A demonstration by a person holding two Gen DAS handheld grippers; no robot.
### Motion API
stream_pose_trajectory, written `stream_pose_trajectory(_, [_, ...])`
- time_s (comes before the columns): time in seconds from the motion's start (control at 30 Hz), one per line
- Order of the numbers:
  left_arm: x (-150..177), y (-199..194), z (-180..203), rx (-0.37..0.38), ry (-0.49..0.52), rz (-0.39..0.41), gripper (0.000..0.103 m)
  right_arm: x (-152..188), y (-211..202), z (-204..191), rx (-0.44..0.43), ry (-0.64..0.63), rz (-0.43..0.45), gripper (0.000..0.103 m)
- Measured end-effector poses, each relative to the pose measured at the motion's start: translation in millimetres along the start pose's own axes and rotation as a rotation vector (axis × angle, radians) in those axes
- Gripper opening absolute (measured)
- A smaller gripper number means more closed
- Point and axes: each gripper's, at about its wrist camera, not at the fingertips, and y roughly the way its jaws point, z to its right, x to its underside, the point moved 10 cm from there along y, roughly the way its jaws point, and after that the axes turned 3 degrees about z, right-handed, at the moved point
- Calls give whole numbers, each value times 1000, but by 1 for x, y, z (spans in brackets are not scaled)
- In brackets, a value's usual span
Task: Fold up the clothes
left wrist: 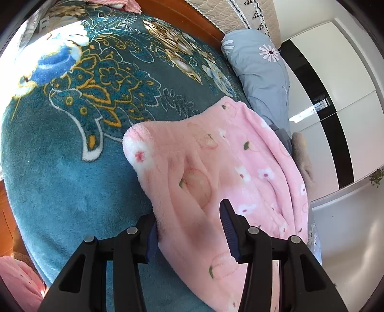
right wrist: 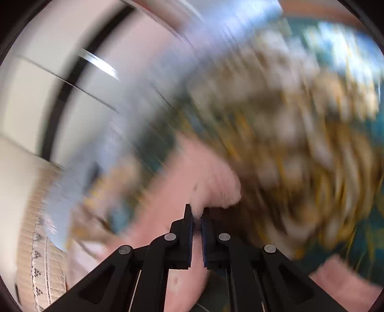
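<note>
A bed under a teal floral blanket (left wrist: 72,168) fills the view. At two o'clock a grey daisy-print pillow (left wrist: 261,72) meets a quilted headboard (left wrist: 216,14); white wardrobe doors (left wrist: 336,72) stand at three o'clock.

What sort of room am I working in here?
Most likely a bedroom: a teal floral blanket spread over a bed, a grey daisy-print pillow beside a quilted headboard, and white wardrobe doors behind.

Black jaws, ribbed blue pads (left wrist: 228,230)

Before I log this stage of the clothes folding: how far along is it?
Early. Done: the pink fleece garment lies on the teal blanket. In hand: right gripper pinches a fleece edge; left gripper straddles a thick bunch. Left: no neat fold shows yet.
</note>
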Motion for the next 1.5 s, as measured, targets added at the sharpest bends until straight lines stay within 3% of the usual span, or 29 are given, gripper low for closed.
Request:
stream_pose_trajectory(0.03, [-1,-1,-1,3,-1,3,48,-14,-15,-5,-7,-23,78,6])
stream_pose_trajectory(0.1, [-2,-1,-3,11,-12,7,48,-26,-24,11,103,-56,126,6])
stream_pose_trajectory(0.17, [0,1,-5,12,-19,-1,48,-14,-5,36,196,-40,35,6])
stream_pose_trajectory(0.23, [2,3,-5,11,-17,-6,48,7,15,55,230,-25,-68,6])
stream_pose_trajectory(0.27, [3,2,-5,13,-14,-7,48,14,18,60,244,-41,-72,10])
stream_pose_trajectory(0.33, [2,0,-5,19,-14,-9,48,20,20,59,222,-53,-69,11])
stream_pose_trajectory(0.47, [-1,-3,-10,40,-35,-2,48,20,4,57,196,6,-36,39])
stream_pose_trajectory(0.63, [-2,-5,-13,70,-54,-4,48,22,-52,43,59,37,7,44])
stream_pose_trajectory(0.87, [-5,1,-12,109,-71,-26,48,44,-129,85,114,112,19,49])
stream_pose_trajectory(1.0, [-7,2,-13,130,-82,-36,48,59,-167,123,199,165,36,49])
stream_pose_trajectory(1.13, [-8,1,-14,146,-93,-40,48,81,-190,154,230,238,18,49])
stream_pose_trajectory(1.37, [-6,0,-12,151,-87,-48,48,127,-171,150,105,325,-120,49])
stream_pose_trajectory(1.43, [-7,1,-12,153,-96,-49,47,132,-165,143,96,319,-133,42])
stream_pose_trajectory(1.5, [-9,2,-13,158,-113,-50,43,140,-156,134,88,316,-161,16])
